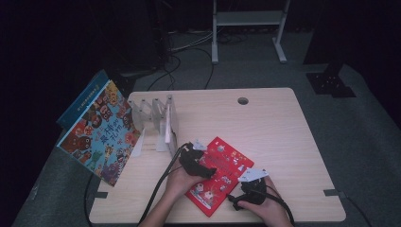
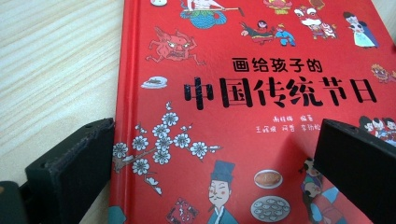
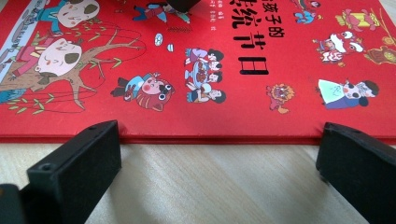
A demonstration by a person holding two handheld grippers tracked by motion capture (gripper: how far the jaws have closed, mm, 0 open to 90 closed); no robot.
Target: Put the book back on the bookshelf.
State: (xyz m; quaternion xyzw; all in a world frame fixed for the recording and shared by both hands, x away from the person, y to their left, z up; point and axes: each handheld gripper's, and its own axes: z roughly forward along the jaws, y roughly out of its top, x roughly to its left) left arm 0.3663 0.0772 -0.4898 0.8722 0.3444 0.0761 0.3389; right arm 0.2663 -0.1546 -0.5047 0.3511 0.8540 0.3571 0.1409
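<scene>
A red book (image 1: 218,174) lies flat on the near part of the wooden table (image 1: 274,123), a bit turned, between the two grippers. Its cover is bright red with big black Chinese writing and lots of little drawn people, a red monster face, white flowers on a branch and plates of food.

The left gripper (image 1: 198,163) sits over the left side of the book. Its jaws are wide apart and hold nothing; one jaw is by the book's edge and the other is over the cover. The right gripper (image 1: 250,182) is at the near right edge of the book. Its jaws are wide apart too, with nothing between them but bare table, just beside the book's edge.

The hands cover part of the book in the high view. The room is dark, so things far off are hard to see.

There is one red book, two grippers, one clear rack (image 1: 156,118) and one big picture book (image 1: 101,132) leaning at the left.
</scene>
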